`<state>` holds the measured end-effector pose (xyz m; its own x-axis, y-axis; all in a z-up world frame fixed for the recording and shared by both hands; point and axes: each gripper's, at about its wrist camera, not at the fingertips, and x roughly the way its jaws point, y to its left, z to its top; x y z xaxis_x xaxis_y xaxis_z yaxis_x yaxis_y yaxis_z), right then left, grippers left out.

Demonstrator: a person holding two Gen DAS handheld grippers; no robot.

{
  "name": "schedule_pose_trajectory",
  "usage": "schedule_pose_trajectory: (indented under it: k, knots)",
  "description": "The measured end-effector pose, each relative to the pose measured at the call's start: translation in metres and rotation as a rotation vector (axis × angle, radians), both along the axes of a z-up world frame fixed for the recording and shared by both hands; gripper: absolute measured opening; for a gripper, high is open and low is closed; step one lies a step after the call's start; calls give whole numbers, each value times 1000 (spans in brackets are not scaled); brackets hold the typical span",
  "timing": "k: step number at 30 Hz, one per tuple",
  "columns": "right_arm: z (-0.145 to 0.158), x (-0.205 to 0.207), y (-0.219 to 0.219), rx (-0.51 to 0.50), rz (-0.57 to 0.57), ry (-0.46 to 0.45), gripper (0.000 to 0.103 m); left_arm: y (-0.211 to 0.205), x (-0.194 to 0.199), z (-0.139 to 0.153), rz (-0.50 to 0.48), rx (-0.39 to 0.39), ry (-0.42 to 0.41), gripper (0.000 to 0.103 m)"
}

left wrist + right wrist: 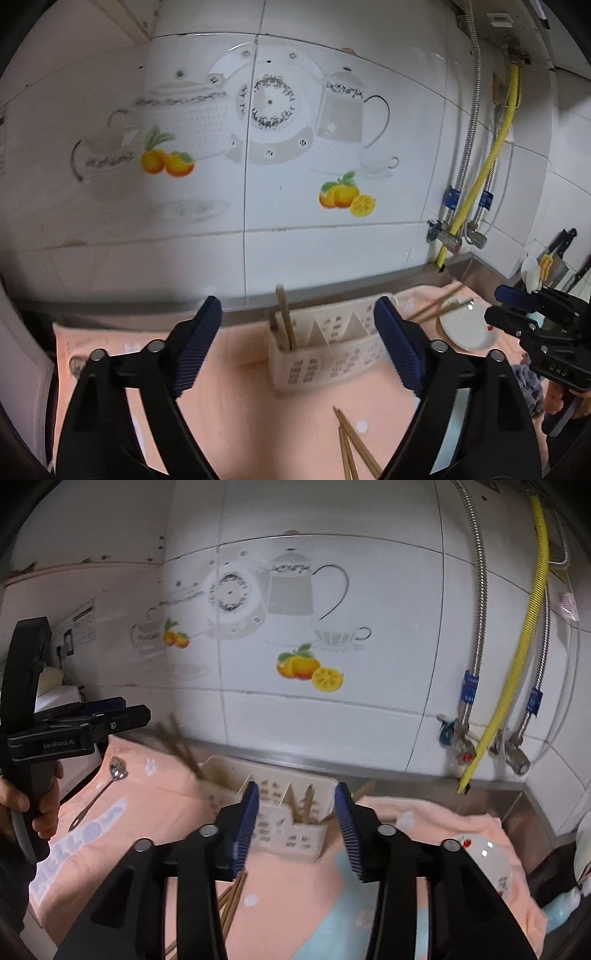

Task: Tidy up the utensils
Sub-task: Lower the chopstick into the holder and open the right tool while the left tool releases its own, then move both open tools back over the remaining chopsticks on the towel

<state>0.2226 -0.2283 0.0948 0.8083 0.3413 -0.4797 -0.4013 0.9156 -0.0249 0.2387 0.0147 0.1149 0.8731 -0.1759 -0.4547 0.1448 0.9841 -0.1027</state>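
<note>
A cream slotted utensil holder (325, 354) (280, 823) stands on a peach towel (229, 406) by the tiled wall. Brown chopsticks (284, 317) lean in its left compartment, and more chopsticks (308, 801) stand in a compartment further right. A few loose chopsticks (351, 443) (231, 901) lie on the towel in front. A metal spoon (103, 790) lies at the towel's left. My left gripper (298, 306) hangs wide open before the holder, holding nothing. My right gripper (297, 788) is open too, with only air between its pads.
A white plate (465, 328) with chopsticks (436, 306) across it sits right of the holder. A patterned bowl (487, 864) is at the towel's right edge. Hoses and valves (465, 746) hang in the wall corner. A hand (22, 805) grips the left tool.
</note>
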Motion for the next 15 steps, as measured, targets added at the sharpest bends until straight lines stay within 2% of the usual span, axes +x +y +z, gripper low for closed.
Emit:
schedule_pose_trajectory:
  k: [4,10,15]
  knots:
    - [-19,-28,2,-2,11,9,51,1,-26,-14,8,7,10,97]
    - [-55,-60,9,-39,8,44,58,0,-63,-44,28,53,44,98]
    - [-87,-80,13,-60,-3,90,66,4,-88,-69,34,58,83,98]
